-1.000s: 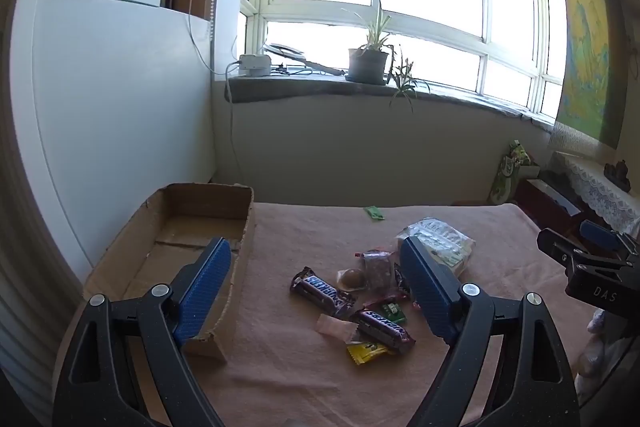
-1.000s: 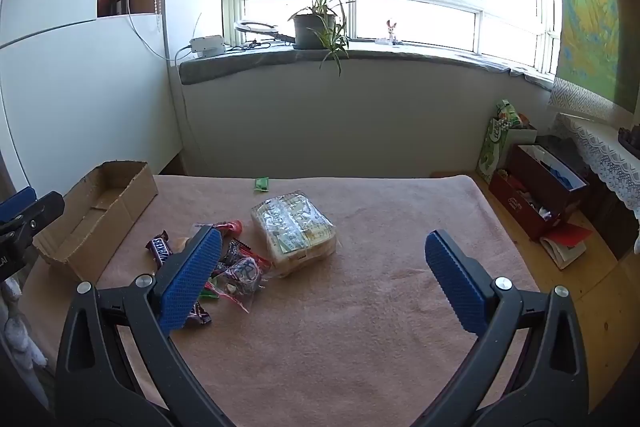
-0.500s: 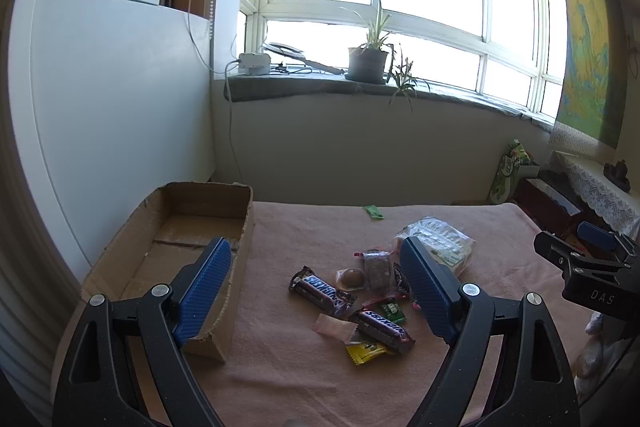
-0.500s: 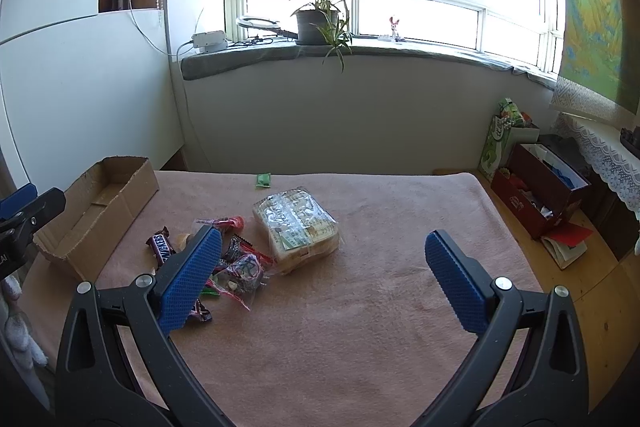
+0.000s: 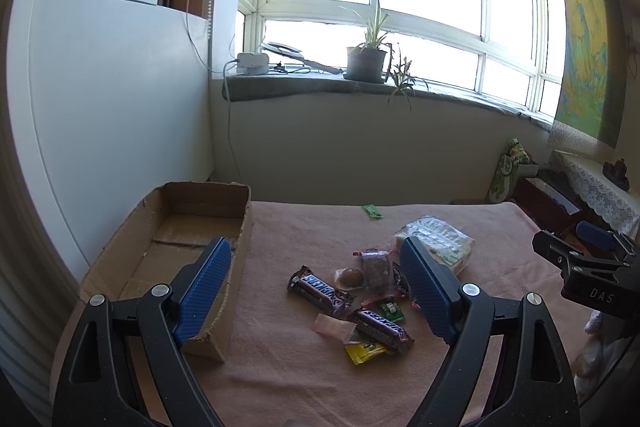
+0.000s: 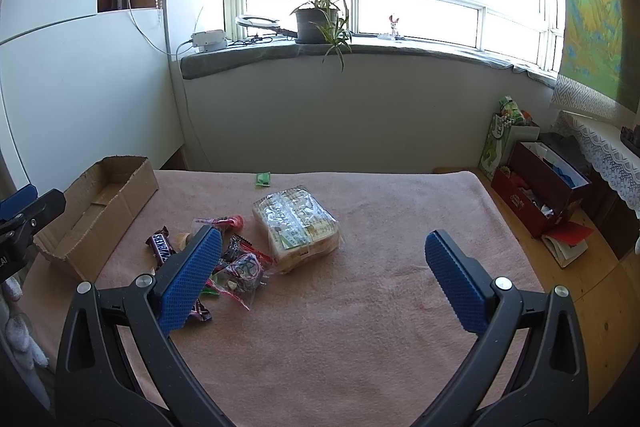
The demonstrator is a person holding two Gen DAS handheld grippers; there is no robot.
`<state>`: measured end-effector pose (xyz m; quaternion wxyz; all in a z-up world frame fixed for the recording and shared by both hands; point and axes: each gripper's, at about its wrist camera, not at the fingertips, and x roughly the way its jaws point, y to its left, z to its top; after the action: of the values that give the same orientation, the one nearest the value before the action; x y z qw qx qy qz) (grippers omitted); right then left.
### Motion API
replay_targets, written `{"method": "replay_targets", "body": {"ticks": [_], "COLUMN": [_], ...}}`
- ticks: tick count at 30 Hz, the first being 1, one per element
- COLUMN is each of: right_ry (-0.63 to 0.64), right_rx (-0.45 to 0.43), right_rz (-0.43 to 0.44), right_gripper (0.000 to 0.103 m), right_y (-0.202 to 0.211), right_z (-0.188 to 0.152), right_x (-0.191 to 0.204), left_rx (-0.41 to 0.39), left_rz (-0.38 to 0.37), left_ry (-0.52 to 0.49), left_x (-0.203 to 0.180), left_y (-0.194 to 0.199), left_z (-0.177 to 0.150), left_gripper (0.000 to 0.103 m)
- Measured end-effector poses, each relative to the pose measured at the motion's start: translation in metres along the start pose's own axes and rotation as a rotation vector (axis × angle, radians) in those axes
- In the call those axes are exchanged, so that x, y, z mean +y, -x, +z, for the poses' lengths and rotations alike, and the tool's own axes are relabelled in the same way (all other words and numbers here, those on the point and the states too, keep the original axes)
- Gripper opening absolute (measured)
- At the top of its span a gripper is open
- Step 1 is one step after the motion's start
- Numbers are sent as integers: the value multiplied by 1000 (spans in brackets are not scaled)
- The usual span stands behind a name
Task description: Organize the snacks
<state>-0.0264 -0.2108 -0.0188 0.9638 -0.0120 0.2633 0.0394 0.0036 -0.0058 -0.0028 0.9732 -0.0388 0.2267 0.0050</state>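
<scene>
A heap of small snacks lies on the pink cloth: two Snickers bars [image 5: 320,291] [image 5: 379,323], a yellow packet [image 5: 364,350], a round brown sweet [image 5: 350,276] and several wrapped candies [image 6: 244,267]. A clear bag of sliced bread [image 6: 298,227] sits to their right. An open cardboard box [image 5: 176,227] [image 6: 100,203] stands at the left. My left gripper [image 5: 316,287] hangs open above the heap and the box's near corner. Above the bare cloth right of the bread, my right gripper [image 6: 320,275] is open and holds nothing.
A small green packet [image 6: 263,179] lies alone near the table's far edge. Beyond it are a wall, a windowsill and a potted plant [image 6: 316,23]. On the floor at the right stand a red box [image 6: 536,195] and a green bag [image 6: 500,139].
Both views have crept slightly nearer to the table. The snacks and the box lie where they were, and both grippers stay open.
</scene>
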Motion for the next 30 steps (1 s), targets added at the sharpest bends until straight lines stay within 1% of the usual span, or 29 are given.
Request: {"method": "replay_targets", "body": {"ticks": [30], "right_ry": [0], "right_rx": [17], "right_rz": [6], "right_gripper": [103], "right_y": [-5], "right_z": [-2], "right_x": [0], "left_rx": [5], "left_rz": [-2], "left_ry": [-3], "left_x": [-4], "left_y": [-2], "left_z": [-2], "left_gripper": [87]}}
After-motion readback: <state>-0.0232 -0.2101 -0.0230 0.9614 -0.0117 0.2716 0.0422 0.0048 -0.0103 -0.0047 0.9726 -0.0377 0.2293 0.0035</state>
